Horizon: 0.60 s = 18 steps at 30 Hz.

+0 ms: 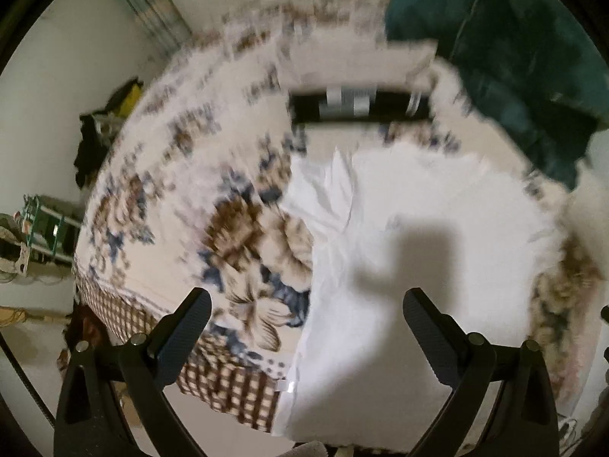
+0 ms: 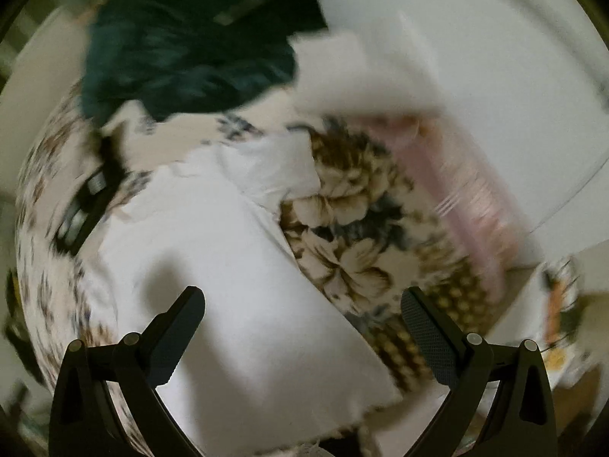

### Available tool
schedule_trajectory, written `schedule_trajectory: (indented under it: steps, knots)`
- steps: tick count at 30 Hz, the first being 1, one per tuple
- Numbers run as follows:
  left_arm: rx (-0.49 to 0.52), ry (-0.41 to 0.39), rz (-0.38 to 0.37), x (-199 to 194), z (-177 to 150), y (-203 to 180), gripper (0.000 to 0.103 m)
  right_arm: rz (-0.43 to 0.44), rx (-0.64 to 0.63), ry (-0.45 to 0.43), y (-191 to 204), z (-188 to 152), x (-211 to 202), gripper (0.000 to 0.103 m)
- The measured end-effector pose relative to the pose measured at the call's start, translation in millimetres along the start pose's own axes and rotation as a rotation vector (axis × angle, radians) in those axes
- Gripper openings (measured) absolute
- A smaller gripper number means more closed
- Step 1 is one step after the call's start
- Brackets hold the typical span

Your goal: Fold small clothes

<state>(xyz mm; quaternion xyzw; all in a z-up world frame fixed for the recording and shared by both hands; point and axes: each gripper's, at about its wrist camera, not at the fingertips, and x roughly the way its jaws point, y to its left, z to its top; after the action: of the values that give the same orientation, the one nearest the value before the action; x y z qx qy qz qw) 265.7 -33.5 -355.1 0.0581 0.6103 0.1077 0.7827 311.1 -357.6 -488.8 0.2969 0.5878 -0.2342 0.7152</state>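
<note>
Both the left gripper (image 1: 306, 302) and right gripper (image 2: 302, 301) are hanging spread apart, empty, over a white garment (image 1: 411, 259) lying on the flowered bedspread (image 1: 182, 205); a green blanket (image 1: 506, 57) is lying at one o'clock.

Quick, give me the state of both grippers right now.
Left gripper: open, holding nothing, above the white garment.
Right gripper: open, holding nothing, above the same garment.

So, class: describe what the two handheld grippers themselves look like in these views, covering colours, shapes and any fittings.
Both look alike. The left gripper and right gripper are black, each with two angled fingers faced with finely textured dark pads. The fingers sit on curved black arms joined by round silver-topped pins. No sleeves, markings or hands show on them.
</note>
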Motion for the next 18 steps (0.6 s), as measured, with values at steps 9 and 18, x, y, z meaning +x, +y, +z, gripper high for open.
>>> schedule_trajectory:
  steps: [9, 18]
  knots:
    - [-0.075, 0.187, -0.008, 146.2, 3.1, -26.1, 0.103, 0.314, 0.481, 0.125, -53.0, 49.4, 212.6, 0.086]
    - [-0.167, 0.232, -0.089, 204.0, 3.2, -25.6, 0.103, 0.35, 0.551, -0.087, -27.7, 57.3, 240.8, 0.009]
